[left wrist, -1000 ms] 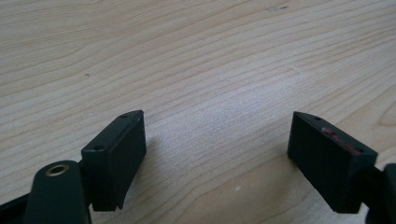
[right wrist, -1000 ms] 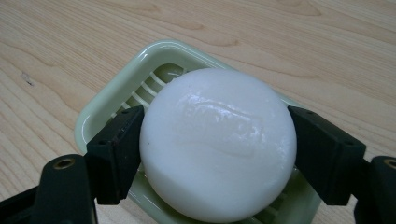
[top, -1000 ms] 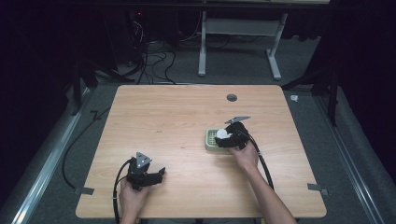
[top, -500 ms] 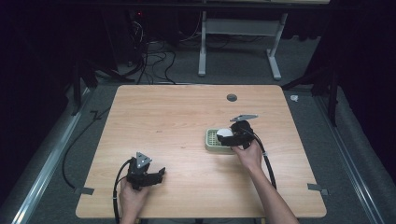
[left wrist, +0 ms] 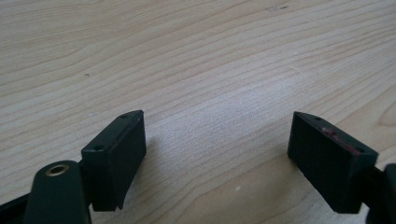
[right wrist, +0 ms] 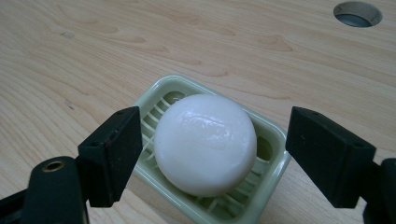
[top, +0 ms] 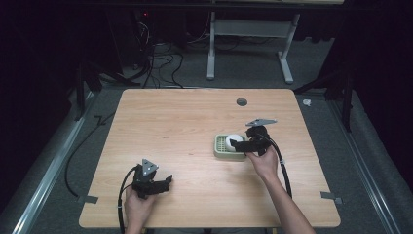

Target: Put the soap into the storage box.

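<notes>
A round white soap bar (right wrist: 205, 142) lies in a pale green slatted soap dish (right wrist: 268, 135) on the wooden table (top: 185, 126), right of centre. The soap (top: 234, 139) and the dish (top: 221, 147) also appear in the high view. My right gripper (right wrist: 212, 144) is open, its jaws standing on either side of the soap without touching it; from above the right gripper (top: 239, 144) sits at the dish's right end. My left gripper (top: 165, 181) rests near the table's front left, open, with bare wood between its jaws (left wrist: 215, 149).
A round cable hole (top: 241, 102) is cut in the table behind the dish. Tape tabs (top: 331, 197) mark the front corners. Cables trail from both grippers. A desk frame (top: 248, 44) and floor cables stand beyond the far edge.
The right gripper has backed slightly to the right, toward the dish's right end, with its jaws apart around the soap. The left gripper has stayed put.
</notes>
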Tool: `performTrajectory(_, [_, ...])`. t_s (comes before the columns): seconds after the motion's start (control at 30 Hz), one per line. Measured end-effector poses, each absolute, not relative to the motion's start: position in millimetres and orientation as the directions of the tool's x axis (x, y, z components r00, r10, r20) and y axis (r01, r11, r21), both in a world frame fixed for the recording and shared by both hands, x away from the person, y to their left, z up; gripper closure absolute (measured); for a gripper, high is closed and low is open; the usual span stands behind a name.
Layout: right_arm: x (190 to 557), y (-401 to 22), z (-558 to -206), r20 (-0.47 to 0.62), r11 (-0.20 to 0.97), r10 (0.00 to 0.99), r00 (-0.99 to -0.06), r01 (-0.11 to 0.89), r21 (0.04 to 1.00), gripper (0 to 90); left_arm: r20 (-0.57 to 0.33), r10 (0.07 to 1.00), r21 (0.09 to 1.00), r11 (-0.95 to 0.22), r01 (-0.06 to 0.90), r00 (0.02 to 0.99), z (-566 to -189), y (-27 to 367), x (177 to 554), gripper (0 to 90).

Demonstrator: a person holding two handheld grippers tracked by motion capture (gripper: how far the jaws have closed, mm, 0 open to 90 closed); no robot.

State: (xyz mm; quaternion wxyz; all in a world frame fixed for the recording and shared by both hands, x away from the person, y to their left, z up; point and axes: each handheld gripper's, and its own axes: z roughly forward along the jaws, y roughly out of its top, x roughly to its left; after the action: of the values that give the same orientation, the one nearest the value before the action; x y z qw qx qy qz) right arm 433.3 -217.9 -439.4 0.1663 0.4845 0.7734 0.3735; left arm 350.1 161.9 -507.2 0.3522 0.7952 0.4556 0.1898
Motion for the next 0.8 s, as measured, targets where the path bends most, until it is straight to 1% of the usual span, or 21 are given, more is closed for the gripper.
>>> performTrajectory(0.47, [422.5,-232.4,-434.0,0.129,0.213,0.88,-0.456,0.622,0.753,20.4,-0.019,0.858,0.733,-0.337,0.591,0.513,-507.2,161.8,350.1,19.8])
performTrajectory(0.8, [417.0,-238.1,-432.2,0.124,0.21,0.882,-0.454,0.616,0.76,20.9,-0.019,0.858,0.733,-0.337,0.591,0.513,-507.2,161.8,350.1,19.7])
